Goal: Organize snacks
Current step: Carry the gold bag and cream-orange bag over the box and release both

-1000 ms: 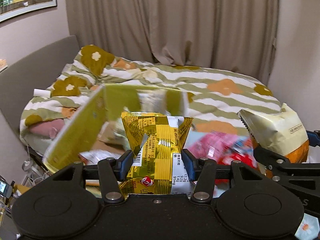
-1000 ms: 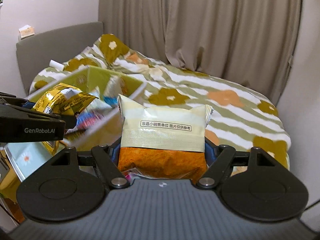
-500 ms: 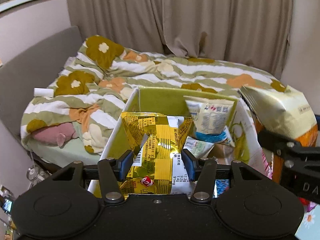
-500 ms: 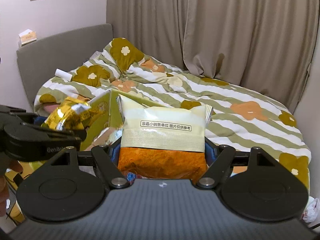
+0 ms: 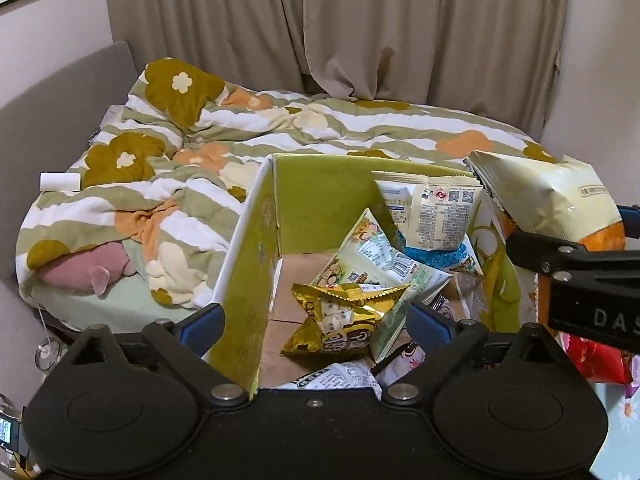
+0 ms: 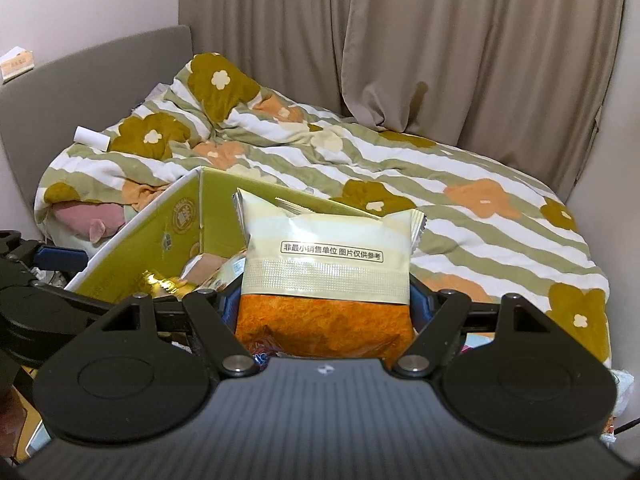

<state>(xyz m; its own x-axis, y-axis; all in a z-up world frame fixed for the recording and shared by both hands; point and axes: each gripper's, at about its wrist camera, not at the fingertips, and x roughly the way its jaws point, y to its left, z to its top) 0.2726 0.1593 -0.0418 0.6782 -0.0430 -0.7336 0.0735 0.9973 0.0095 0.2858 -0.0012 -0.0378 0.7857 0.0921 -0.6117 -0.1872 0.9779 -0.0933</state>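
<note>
Left tool (image 5: 314,326), jaws just spread, releasing crinkled gold foil snack packet (image 5: 340,320) into open green cardboard box (image 5: 320,196) at the bed's near edge; right tool (image 6: 324,306) pinching cream-and-orange snack bag (image 6: 326,276), poised over the box for deposit.

A home bedroom: a bed (image 5: 304,132) with a floral duvet, beige curtains (image 5: 360,28) behind it

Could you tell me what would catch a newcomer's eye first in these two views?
Probably the green cardboard box at the foot of the bed, part filled with snack packets, with a shiny gold packet lying loose between the wide-open jaws of the left hand-held gripper. Next, the cream-and-orange packet clamped upright in the right hand-held gripper, over the box's right side.
</note>
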